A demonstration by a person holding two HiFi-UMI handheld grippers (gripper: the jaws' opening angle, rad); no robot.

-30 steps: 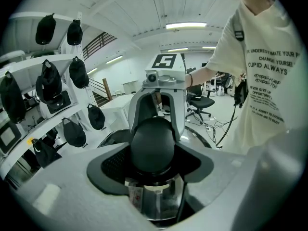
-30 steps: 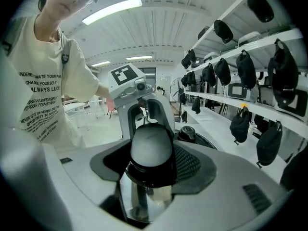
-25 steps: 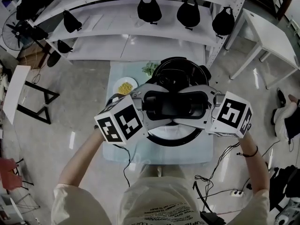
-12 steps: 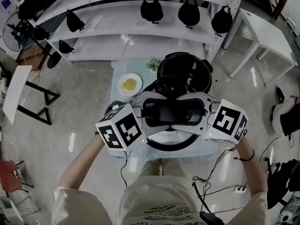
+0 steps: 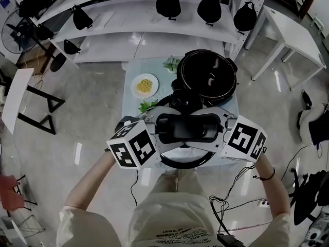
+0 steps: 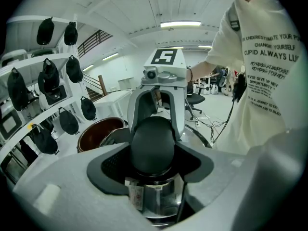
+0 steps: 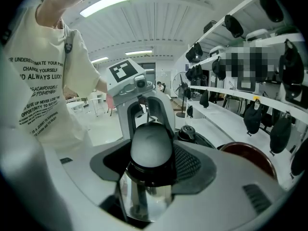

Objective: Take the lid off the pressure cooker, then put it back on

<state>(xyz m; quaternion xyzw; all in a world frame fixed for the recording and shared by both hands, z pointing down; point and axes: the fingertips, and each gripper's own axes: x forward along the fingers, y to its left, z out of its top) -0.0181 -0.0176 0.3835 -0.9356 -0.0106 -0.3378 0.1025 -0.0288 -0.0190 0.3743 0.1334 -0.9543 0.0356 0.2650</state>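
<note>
At the far left a floor fan (image 5: 15, 35) stands beside a long white shelf rack (image 5: 128, 24), along which dark cap-like things (image 5: 167, 3) hang in a row. Nearer is the small pale desk (image 5: 131, 68). On its left part sits a white plate (image 5: 133, 81) of yellow food (image 5: 145, 86), with one bunch of greens (image 5: 148, 106) just near of it and another (image 5: 171, 63) at the desk's far edge.

The left tongs (image 5: 158, 128) are clamped on the left end of the black lid handle (image 5: 186, 126). Its own view shows the rounded handle end wedged between the jaws. The lid (image 5: 185, 157) is off the cooker. It is held between the two sets of tongs over the near part of the desk and hides that part from the head view. A black knob (image 7: 186, 131) sits on the lid's far side.

The pressure cooker pot (image 5: 208, 76) stands open on the far right of the desk, with a dark inside. In the head view the lid's far edge comes up against the pot's near rim — how much height lies between them cannot be told.

The right tongs (image 5: 220, 130) grip the handle's right end, jaws wide around it. Further right stands a white table (image 5: 298, 40), and cables (image 5: 241, 199) trail over the floor near the person's right arm.
</note>
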